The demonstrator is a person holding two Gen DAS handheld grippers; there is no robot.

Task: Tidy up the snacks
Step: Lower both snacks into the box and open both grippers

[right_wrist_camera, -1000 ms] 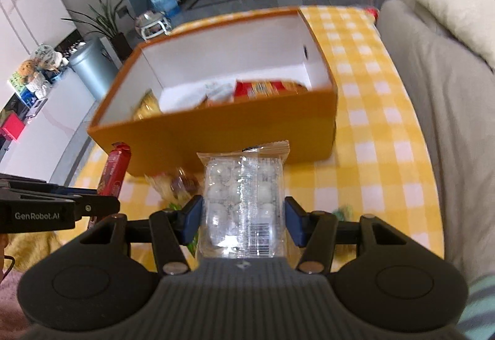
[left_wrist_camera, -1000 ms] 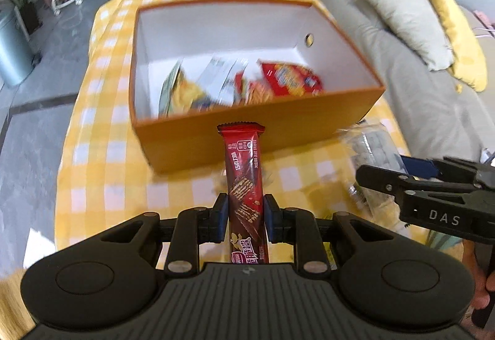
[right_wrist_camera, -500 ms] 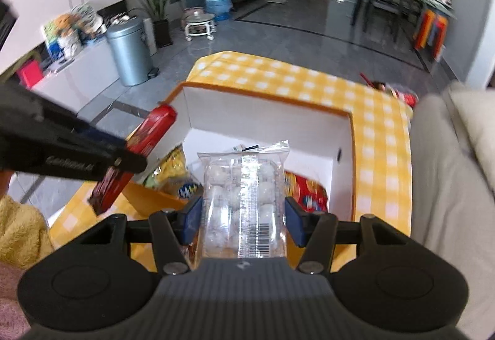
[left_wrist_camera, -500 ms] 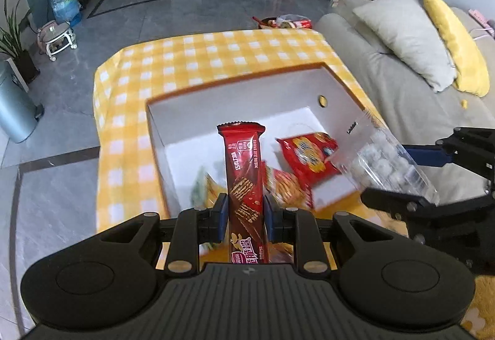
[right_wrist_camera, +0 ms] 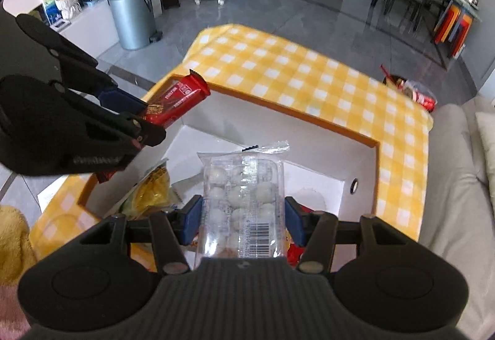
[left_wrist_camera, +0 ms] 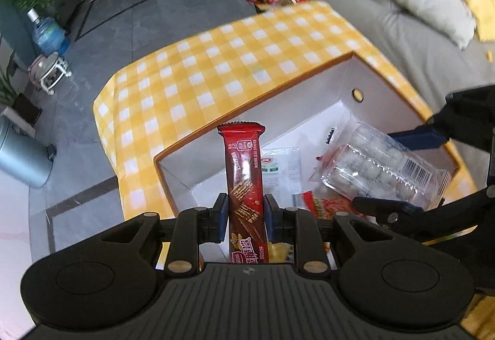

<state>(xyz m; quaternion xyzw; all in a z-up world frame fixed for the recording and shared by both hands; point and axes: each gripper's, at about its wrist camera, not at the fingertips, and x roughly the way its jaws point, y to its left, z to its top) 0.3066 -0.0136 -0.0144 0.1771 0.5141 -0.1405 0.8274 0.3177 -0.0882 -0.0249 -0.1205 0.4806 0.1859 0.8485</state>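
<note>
1. The left gripper point(left_wrist_camera: 246, 218) is clamped on a red wafer bar point(left_wrist_camera: 244, 182). Its pads pinch the wrapper's lower half, so most of the bar sticks out toward 12 o'clock, leaving a free end to lead into the box.

2. The right gripper point(right_wrist_camera: 243, 221) is closed across a clear pack of white round sweets point(right_wrist_camera: 243, 204). The jaws stand wider here because the pack is broad, and they take it by its long edges, likely so the tray inside is not crushed.

3. Both snacks hang over the open orange box point(right_wrist_camera: 376, 173), which sits on a yellow checked tablecloth point(right_wrist_camera: 278, 74). In the right wrist view the left gripper sits at 9 o'clock with the bar pointing over the rim.

4. Other packets already lie on the box's white floor, among them a yellow bag point(right_wrist_camera: 154, 191) at 8 o'clock in the right view and a red packet point(left_wrist_camera: 328, 204) at 3 o'clock in the left.

5. Holding both over the opening suggests the release comes next; neither has been let go yet.

6. One more red snack bag point(right_wrist_camera: 414, 94) lies beyond the far table edge, at 2 o'clock.
</note>
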